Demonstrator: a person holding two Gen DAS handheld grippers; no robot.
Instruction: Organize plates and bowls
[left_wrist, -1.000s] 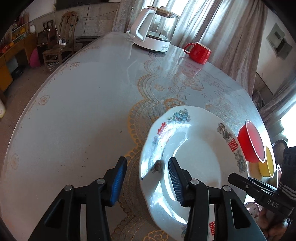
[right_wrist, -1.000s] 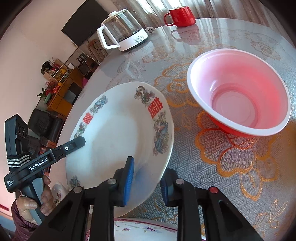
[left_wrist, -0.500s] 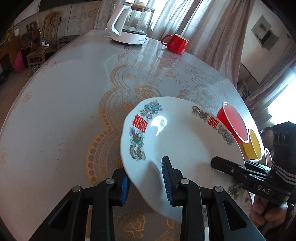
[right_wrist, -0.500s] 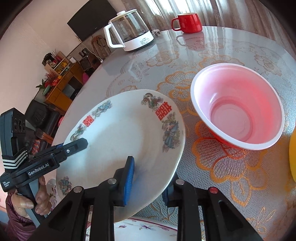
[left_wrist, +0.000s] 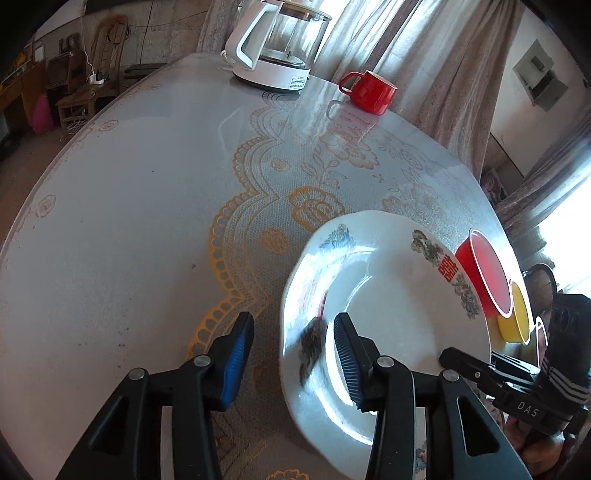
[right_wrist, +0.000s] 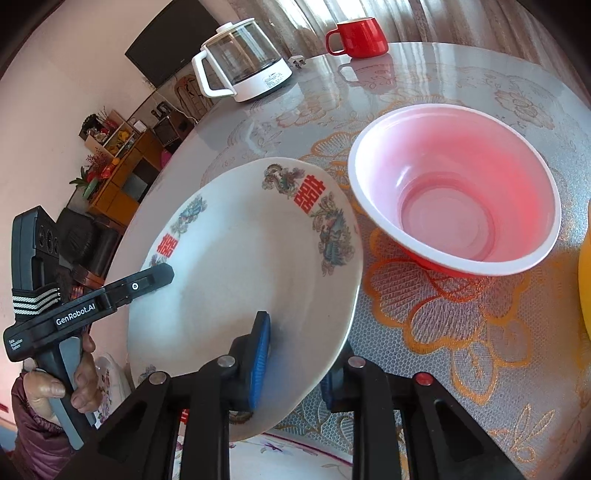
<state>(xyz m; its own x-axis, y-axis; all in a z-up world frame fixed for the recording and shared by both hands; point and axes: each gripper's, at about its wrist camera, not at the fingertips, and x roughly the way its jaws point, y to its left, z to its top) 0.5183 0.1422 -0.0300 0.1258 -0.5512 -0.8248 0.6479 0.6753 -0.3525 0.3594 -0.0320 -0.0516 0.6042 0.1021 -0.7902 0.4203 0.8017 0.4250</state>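
Now my right fingers clamp the plate rim; my left fingers, just opening, straddle its other edge, apart.

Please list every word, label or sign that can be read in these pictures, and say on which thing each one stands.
"GenRobot.AI": side of the left gripper.
"DAS": body of the right gripper.
Red double-happiness signs: rim of the plate.
Small print on the left gripper's handle and on the kettle: too small to read.

right tool grips plate rim | pink bowl beside | left tool on plate
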